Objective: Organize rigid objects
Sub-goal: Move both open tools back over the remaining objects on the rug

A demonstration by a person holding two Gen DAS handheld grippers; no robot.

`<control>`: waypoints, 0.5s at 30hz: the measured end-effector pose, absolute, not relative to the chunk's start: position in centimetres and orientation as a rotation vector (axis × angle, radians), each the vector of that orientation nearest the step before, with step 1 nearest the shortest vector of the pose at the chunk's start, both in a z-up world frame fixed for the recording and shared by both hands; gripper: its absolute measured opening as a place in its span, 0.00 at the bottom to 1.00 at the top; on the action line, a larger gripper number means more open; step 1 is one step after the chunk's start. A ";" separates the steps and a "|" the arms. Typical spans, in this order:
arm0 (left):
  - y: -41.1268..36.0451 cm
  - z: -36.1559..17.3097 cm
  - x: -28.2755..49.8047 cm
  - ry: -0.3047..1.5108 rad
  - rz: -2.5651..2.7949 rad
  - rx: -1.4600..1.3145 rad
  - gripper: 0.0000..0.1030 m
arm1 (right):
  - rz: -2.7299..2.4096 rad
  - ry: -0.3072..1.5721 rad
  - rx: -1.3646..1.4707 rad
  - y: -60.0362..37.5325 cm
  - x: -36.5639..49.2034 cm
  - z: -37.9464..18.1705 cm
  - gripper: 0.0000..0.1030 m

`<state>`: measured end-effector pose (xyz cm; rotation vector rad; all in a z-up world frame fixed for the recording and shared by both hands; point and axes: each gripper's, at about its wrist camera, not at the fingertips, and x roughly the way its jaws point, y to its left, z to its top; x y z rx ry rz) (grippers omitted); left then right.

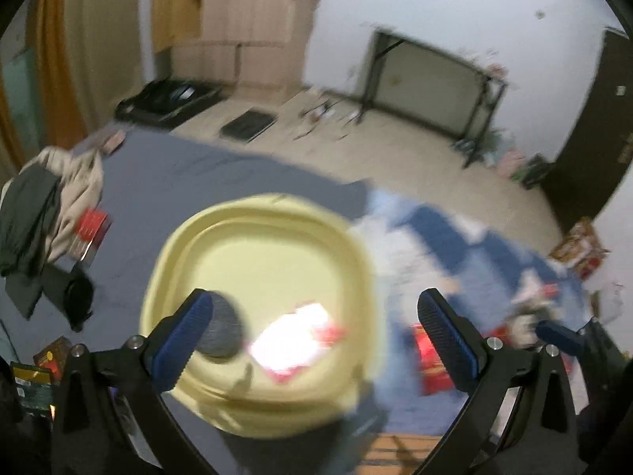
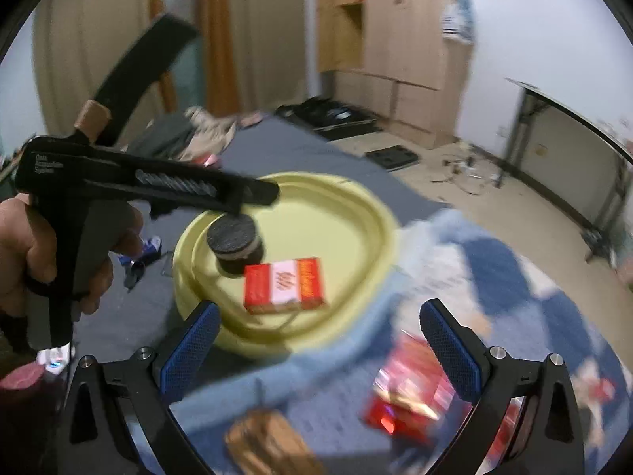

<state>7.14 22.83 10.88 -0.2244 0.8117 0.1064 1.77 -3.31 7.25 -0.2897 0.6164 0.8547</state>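
Observation:
A pale yellow tray (image 1: pixel 253 237) (image 2: pixel 356 213) lies on the grey bed. Inside it sit a dark round tin (image 1: pixel 221 328) (image 2: pixel 233 241) and a red and white box (image 1: pixel 296 340) (image 2: pixel 287 285), side by side. My left gripper (image 1: pixel 315 297) hangs above the tray, open, with nothing between its blue pads. In the right wrist view a hand holds that left gripper (image 2: pixel 265 194), its tip just over the round tin. My right gripper (image 2: pixel 320 308) is open and empty, near the tray's front edge.
A blue and white blanket (image 2: pixel 494 261) lies right of the tray with red packets (image 2: pixel 407 399) and a brown thing (image 2: pixel 269 447) on it. Clothes (image 1: pixel 51 206) are heaped at the bed's far left. A folded table (image 1: pixel 435 87) leans on the wall.

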 end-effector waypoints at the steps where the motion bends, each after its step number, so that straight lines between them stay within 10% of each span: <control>1: 21.4 11.8 6.7 0.803 0.077 -0.230 1.00 | 0.832 0.612 -0.285 -5.7 1.1 8.2 0.99; 15: 7.9 7.8 1.2 0.904 -0.134 -0.116 1.00 | 0.515 0.564 -0.219 -30.4 -7.4 8.6 1.00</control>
